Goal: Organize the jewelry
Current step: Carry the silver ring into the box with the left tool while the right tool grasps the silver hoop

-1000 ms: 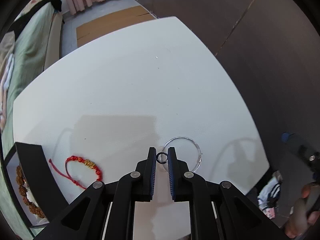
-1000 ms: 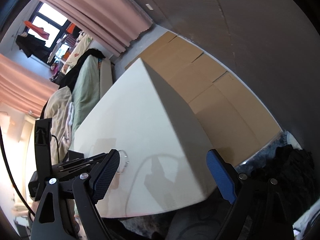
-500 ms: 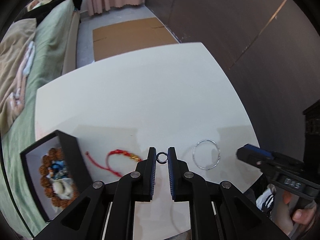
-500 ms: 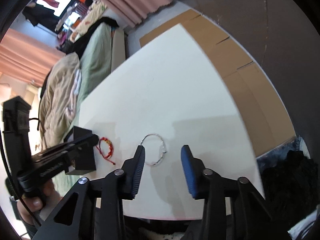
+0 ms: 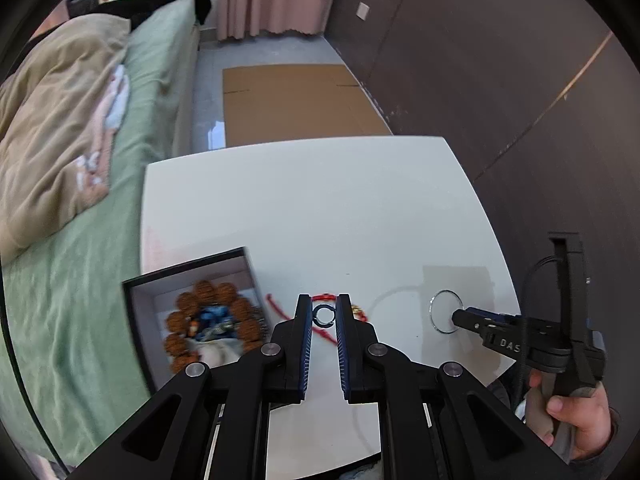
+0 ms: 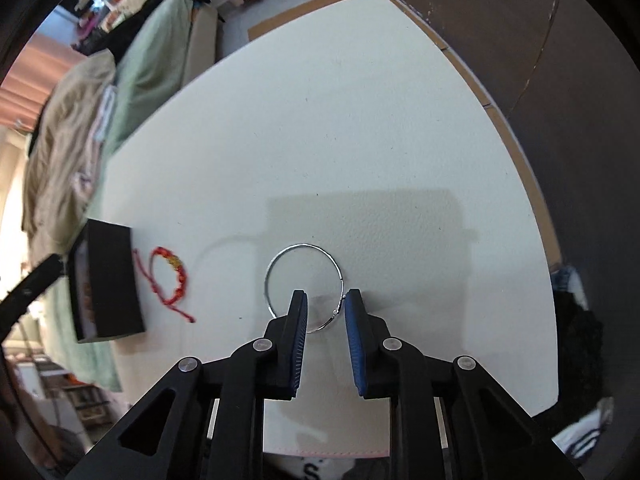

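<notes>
Left gripper (image 5: 322, 316) pinching small ring (image 5: 323, 315). Right gripper (image 6: 325, 306) fingers closing astride silver bangle (image 6: 303, 286) rim near table (image 6: 360, 120) right edge. Best keeping wire centred between pads, lifting slowly.

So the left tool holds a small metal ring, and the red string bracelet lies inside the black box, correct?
Not quite. The left tool holds the small metal ring, but the red string bracelet lies on the white table beside the black box, as the right wrist view shows.

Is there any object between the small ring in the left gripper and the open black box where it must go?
Nothing visible. The small ring sits in the left gripper just right of the black box; the red bracelet lies below it.
</notes>
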`<state>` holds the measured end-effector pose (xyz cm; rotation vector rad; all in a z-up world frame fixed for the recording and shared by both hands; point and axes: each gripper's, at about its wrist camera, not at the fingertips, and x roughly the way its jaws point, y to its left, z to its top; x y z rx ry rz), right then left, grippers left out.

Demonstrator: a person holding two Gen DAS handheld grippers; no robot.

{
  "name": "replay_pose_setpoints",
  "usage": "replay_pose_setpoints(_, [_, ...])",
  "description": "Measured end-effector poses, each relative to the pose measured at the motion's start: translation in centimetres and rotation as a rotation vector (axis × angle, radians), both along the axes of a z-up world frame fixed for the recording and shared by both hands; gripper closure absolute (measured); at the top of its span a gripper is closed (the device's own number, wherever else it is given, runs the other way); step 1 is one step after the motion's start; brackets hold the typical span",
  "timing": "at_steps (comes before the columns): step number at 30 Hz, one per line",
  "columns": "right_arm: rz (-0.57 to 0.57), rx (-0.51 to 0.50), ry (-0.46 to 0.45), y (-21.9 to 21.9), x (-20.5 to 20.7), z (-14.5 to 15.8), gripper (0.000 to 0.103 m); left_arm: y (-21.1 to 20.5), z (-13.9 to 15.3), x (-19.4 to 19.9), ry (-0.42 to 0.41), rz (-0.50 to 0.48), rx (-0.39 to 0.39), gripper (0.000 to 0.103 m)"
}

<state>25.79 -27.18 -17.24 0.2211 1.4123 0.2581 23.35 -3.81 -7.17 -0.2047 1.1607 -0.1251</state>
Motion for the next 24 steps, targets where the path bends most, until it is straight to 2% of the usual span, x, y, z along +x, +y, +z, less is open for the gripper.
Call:
replay_pose_setpoints(5, [0.018,-0.090,-0.014,1.0,0.2,0.3,0.084,2.3,0.2,-0.9,-0.016,0.032,-0.014,0.091])
replay_pose_setpoints(11, [0.105,-0.254,-0.066,3.4,-0.3,0.6,0.097,4.6,0.2,-1.9,-0.016,0.066,-0.027,0.091])
replay_pose_setpoints(14, [0.094,-0.242,-0.072,3.1,-0.4,0.8,0.098,5.7,0.1,-2.3,-0.021,0.090,-0.034,0.091])
replay_pose_setpoints(16, [0.086,-0.184,-0.075,3.1,-0.6,1.2,0.099,6.3,0.1,-2.4,-0.022,0.112,-0.015,0.091])
replay_pose_setpoints(18, [0.087,-0.123,-0.085,3.3,-1.0,1.9,0.099,7.0,-0.1,-2.5,-0.005,0.127,-0.042,0.088])
replay_pose_setpoints(19, [0.091,-0.108,-0.091,3.4,-1.1,2.2,0.099,7.2,-0.1,-2.6,-0.003,0.131,-0.050,0.085])
replay_pose_setpoints(20, [0.096,-0.089,-0.099,3.6,-1.2,2.7,0.099,7.5,0.0,-2.7,-0.004,0.137,-0.054,0.070])
replay_pose_setpoints(21, [0.103,-0.063,-0.113,3.9,-1.4,3.2,0.099,7.7,0.1,-2.8,-0.011,0.140,-0.059,0.047])
replay_pose_setpoints(22, [0.110,-0.035,-0.125,4.3,-1.6,4.0,0.099,8.0,0.3,-3.1,-0.025,0.144,-0.067,0.036])
replay_pose_setpoints(23, [0.112,-0.015,-0.134,4.5,-1.6,4.5,0.099,8.3,0.7,-3.4,-0.050,0.156,-0.074,0.026])
replay_pose_setpoints(24, [0.120,0.019,-0.148,5.0,-1.6,5.3,0.099,8.7,1.0,-3.7,-0.062,0.166,-0.076,0.026])
